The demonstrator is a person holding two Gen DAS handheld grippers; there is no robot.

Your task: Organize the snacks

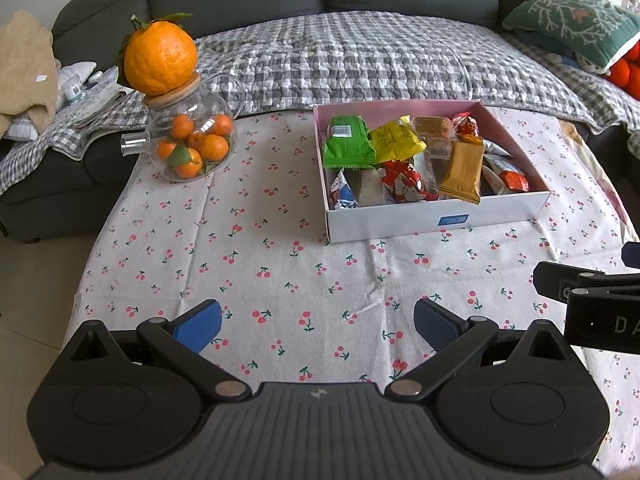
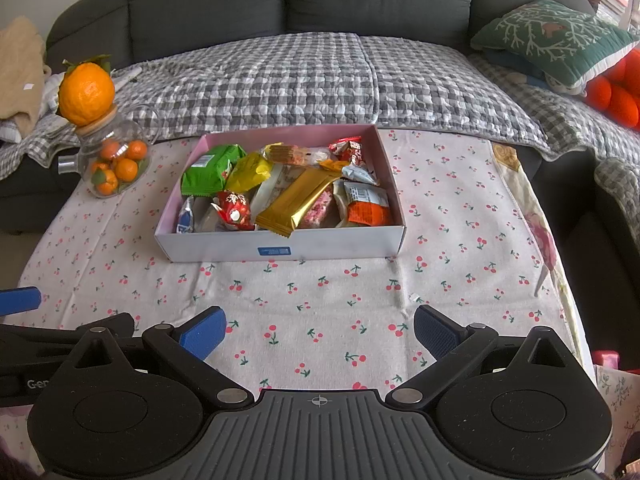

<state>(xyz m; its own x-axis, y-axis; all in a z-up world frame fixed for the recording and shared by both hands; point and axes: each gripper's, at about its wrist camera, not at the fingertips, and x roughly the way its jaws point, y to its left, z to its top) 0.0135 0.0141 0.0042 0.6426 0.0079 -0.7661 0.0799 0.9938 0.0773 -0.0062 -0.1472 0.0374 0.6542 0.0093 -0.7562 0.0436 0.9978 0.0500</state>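
A shallow white box with a pink lining sits on the cherry-print tablecloth, holding several wrapped snacks: a green packet, a yellow packet, a gold bar, a red candy pack and an orange pack. My left gripper hovers open over bare cloth, well in front of the box. My right gripper is open too, nothing between its blue pads. Its body also shows at the right edge of the left wrist view.
A glass jar of small oranges with a big orange on its wooden lid stands at the far left. Behind the table runs a grey sofa with a checked quilt and a green cushion.
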